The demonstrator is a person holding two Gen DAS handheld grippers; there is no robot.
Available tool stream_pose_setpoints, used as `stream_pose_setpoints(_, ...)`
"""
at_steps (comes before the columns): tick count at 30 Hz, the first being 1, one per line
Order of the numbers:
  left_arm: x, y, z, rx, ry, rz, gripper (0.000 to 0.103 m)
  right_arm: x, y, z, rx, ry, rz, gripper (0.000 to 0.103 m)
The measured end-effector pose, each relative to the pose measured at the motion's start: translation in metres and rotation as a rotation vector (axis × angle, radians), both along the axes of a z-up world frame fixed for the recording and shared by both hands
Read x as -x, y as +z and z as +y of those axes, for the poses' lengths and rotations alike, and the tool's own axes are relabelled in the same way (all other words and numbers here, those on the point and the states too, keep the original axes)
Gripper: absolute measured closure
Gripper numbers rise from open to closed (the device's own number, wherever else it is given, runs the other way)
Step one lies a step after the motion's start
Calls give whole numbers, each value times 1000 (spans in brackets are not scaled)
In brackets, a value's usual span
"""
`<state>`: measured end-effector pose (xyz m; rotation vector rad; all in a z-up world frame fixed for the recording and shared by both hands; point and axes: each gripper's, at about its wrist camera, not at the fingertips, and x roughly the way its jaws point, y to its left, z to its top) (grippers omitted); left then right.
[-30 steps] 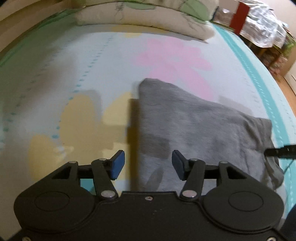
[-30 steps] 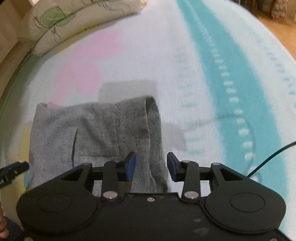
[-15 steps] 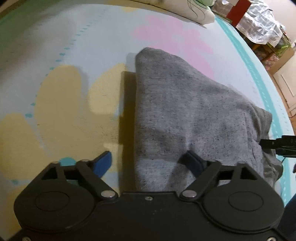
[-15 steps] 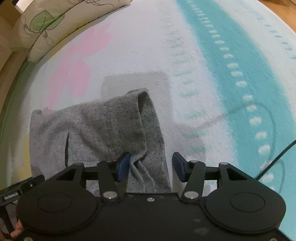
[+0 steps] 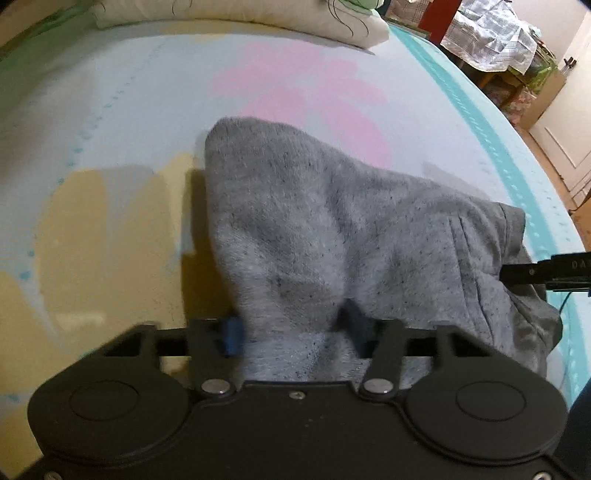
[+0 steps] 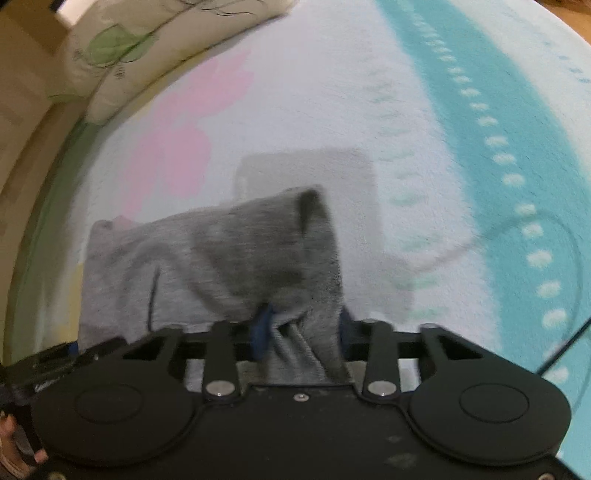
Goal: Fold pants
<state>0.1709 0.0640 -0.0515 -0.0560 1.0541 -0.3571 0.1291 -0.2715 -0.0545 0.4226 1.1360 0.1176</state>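
The grey pants [image 5: 332,229] lie folded on the patterned bedspread [image 5: 110,110]. My left gripper [image 5: 295,332] is shut on the near left edge of the pants, with cloth bunched between its blue pads. My right gripper [image 6: 303,332] is shut on the near right edge of the pants [image 6: 240,258], and the fabric there is gathered into creases. The held near edge is raised off the bed. The tip of the right gripper [image 5: 546,273] shows at the right of the left wrist view. The left gripper [image 6: 48,369] shows at the lower left of the right wrist view.
Pillows [image 5: 240,22] lie along the far edge of the bed. A teal stripe [image 6: 498,129] runs along the bed's right side. A black cable [image 6: 565,343] lies on it. Furniture draped with checked cloth [image 5: 487,37] stands beyond the bed.
Both grippers moved onto the near edge of the pants and closed on it. The held edge has lifted and the cloth now bunches between the pads.
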Motion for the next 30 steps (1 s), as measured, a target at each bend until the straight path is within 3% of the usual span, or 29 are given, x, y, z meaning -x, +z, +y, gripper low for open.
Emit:
stream_pose_setpoints(2,6,8,-1,-3,-2,-39,78,2,6,7,39,32,-27,78)
stream_pose_setpoints(7,19,25,1,-25,-11,-120,82,11,26,24,131,93,-120,81)
stream_pose_setpoints(15,3,49,32,-108,70,-241,82,-6,57,63,118,164,-251,86)
stream_pose_setpoints(20,-27,41,65,-137,169,-213,79,-47,62,99,96,168,-292,93)
stream_pose_setpoints(21,-33,35,69,-157,190,-199,71,-54,61,105,106,156,-301,97)
stream_pose_setpoints(23,-44,24,79,-203,247,-156,64,-65,56,110,140,140,-314,94)
stream_pose_setpoints(25,-47,18,88,-234,334,-142,66,-71,53,112,184,108,-295,91)
stream_pose_setpoints(30,-31,22,97,-210,421,-149,64,-62,59,116,195,98,-320,88)
